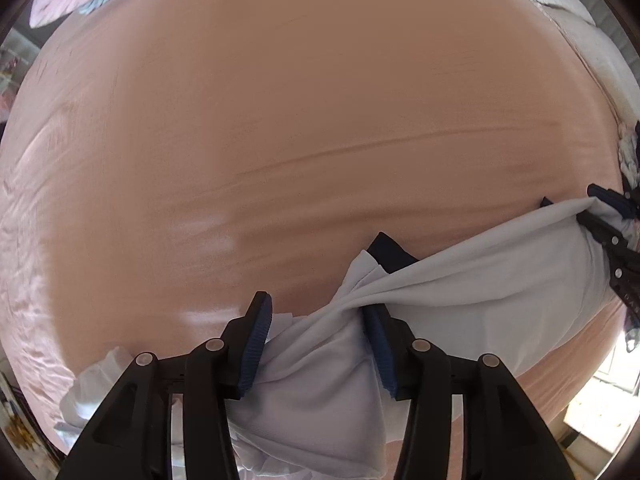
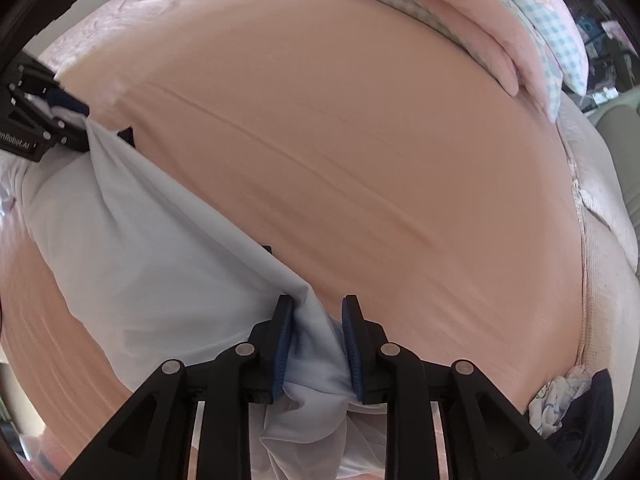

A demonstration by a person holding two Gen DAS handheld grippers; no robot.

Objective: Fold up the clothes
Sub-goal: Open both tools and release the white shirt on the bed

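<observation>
White garment [image 1: 472, 280] bunched between both grippers, left gripper [image 1: 316, 344] jaws parted, right gripper [image 2: 316, 344] grip unclear, hem hidden

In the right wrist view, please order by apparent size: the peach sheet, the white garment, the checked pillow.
1. peach sheet, fills most of the view.
2. white garment.
3. checked pillow, though it lies farther away, so its true size is unsure.
</observation>
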